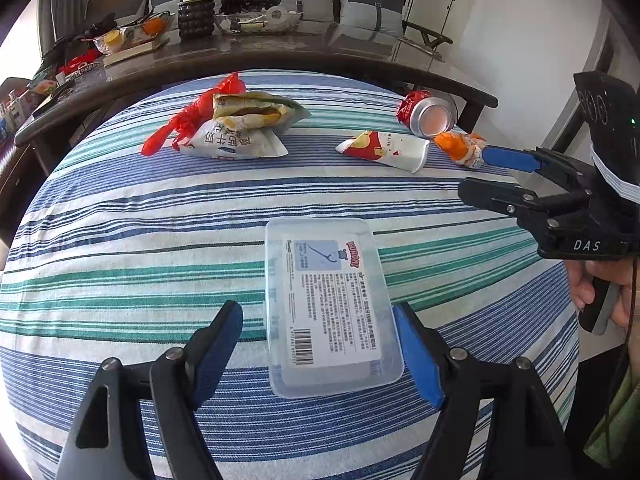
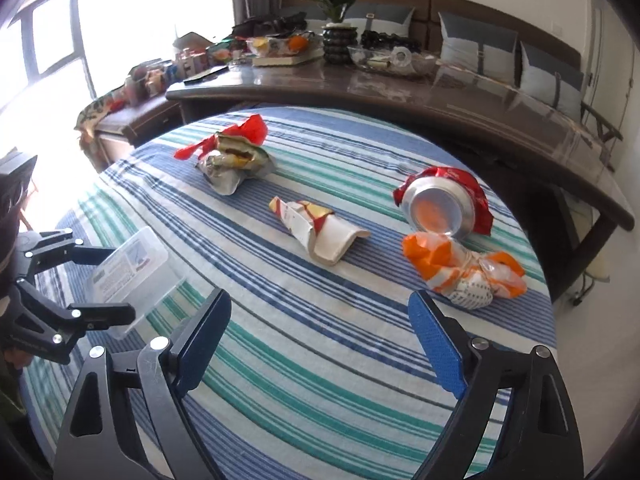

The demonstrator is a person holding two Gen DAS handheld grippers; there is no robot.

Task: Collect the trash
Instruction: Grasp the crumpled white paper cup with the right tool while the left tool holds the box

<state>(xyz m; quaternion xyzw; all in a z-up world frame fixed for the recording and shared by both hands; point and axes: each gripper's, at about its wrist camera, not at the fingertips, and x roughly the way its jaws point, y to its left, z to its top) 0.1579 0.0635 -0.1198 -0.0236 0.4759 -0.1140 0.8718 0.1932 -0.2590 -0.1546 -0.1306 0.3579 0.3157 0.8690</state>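
Observation:
A clear plastic box (image 1: 324, 308) with a printed label lies on the striped cloth between the fingers of my left gripper (image 1: 320, 352). The jaws are open, with a gap on the box's left side. The right wrist view shows the same box (image 2: 132, 268) inside the left gripper (image 2: 120, 286). My right gripper (image 2: 320, 340) is open over bare cloth and holds nothing. Ahead of it lie an orange wrapper (image 2: 464, 272), a crushed red can (image 2: 440, 204), a red-and-white wrapper (image 2: 320, 228) and a red bag with food wrappers (image 2: 232, 156).
The striped tablecloth (image 1: 160, 240) covers a round table. Behind it runs a dark counter (image 1: 280, 52) with a plant pot (image 1: 196, 16), glass bowls and clutter, and cushions beyond. A person's hand (image 1: 596, 284) holds the right gripper's handle at the right edge.

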